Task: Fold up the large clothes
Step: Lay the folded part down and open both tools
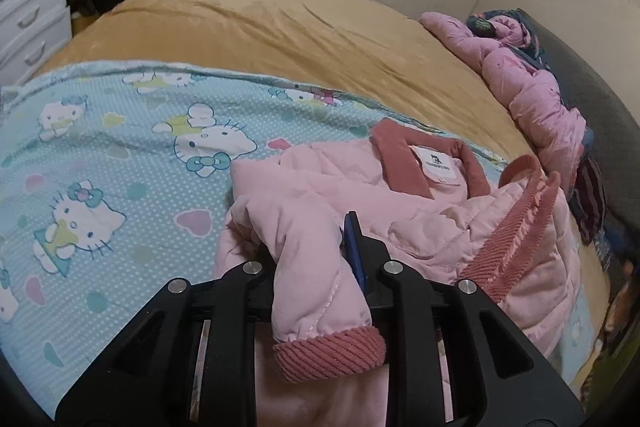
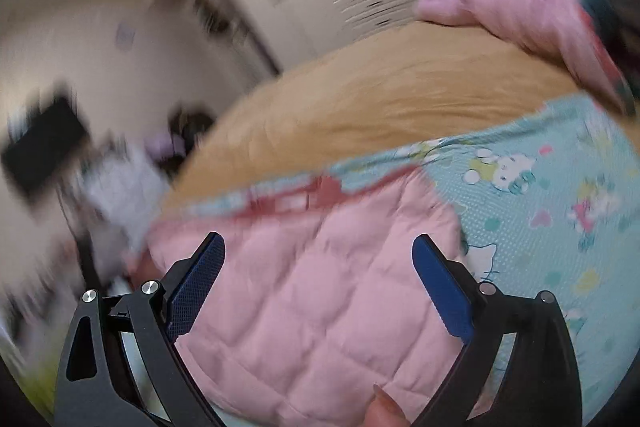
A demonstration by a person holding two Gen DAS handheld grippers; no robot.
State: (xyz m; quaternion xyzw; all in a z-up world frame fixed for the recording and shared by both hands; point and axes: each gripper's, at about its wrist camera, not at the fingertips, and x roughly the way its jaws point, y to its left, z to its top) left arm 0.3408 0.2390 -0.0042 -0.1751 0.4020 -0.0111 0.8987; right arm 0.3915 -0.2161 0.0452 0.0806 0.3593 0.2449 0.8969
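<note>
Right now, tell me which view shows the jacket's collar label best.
The left wrist view: the white label sits sharp inside the dark pink collar of the pink jacket. The right wrist view is motion-blurred; there the collar is only a smear, label unreadable.

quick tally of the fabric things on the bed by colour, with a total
pink: 2, the quilted jacket and the pink bundle near the far edge
light blue: 1, the cartoon-cat sheet
tan: 1, the blanket
dark floral: 1, the cloth around the bundle
total: 5
</note>
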